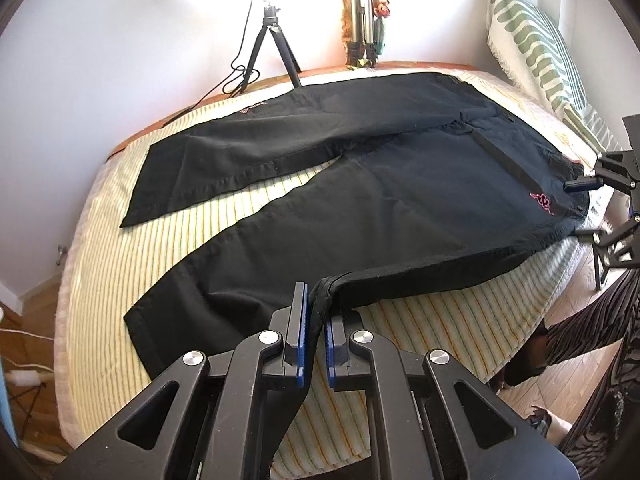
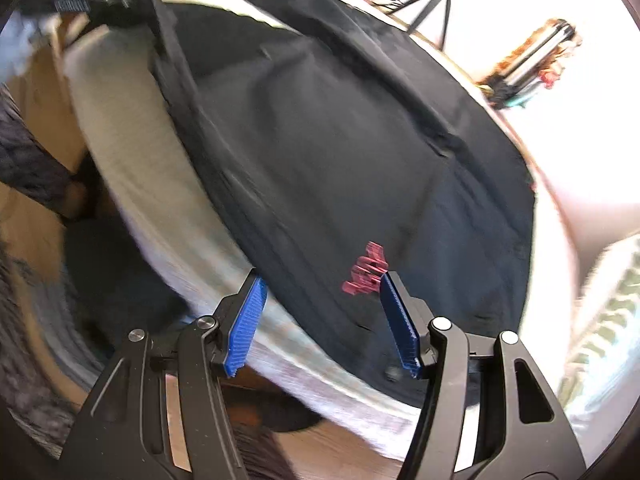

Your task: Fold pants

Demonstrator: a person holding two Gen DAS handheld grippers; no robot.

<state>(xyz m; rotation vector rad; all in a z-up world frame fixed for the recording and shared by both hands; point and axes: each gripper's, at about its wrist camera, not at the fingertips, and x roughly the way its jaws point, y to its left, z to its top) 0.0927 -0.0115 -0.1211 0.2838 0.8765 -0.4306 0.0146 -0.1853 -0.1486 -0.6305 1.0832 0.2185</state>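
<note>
Black pants [image 1: 360, 184] with a red logo [image 1: 542, 202] lie spread on a striped mattress [image 1: 440, 320], legs pointing left and waist at the right. My left gripper [image 1: 316, 300] is shut on a bunched fold of the near leg's outer edge, lifted slightly off the mattress. In the blurred right wrist view, my right gripper [image 2: 320, 276] stands open over the waist end of the pants [image 2: 340, 140], its blue pads [image 2: 244, 320] apart on either side of the side seam, next to the red logo [image 2: 366, 268]. It also shows at the waistband, as the right gripper [image 1: 592, 208].
A small black tripod [image 1: 272, 52] and a silver tripod [image 1: 360, 20] stand against the far wall. A green-striped pillow [image 1: 536, 48] leans at the mattress's right end. A person's leg in striped fabric [image 1: 580, 332] stands on the wooden floor beside the near edge.
</note>
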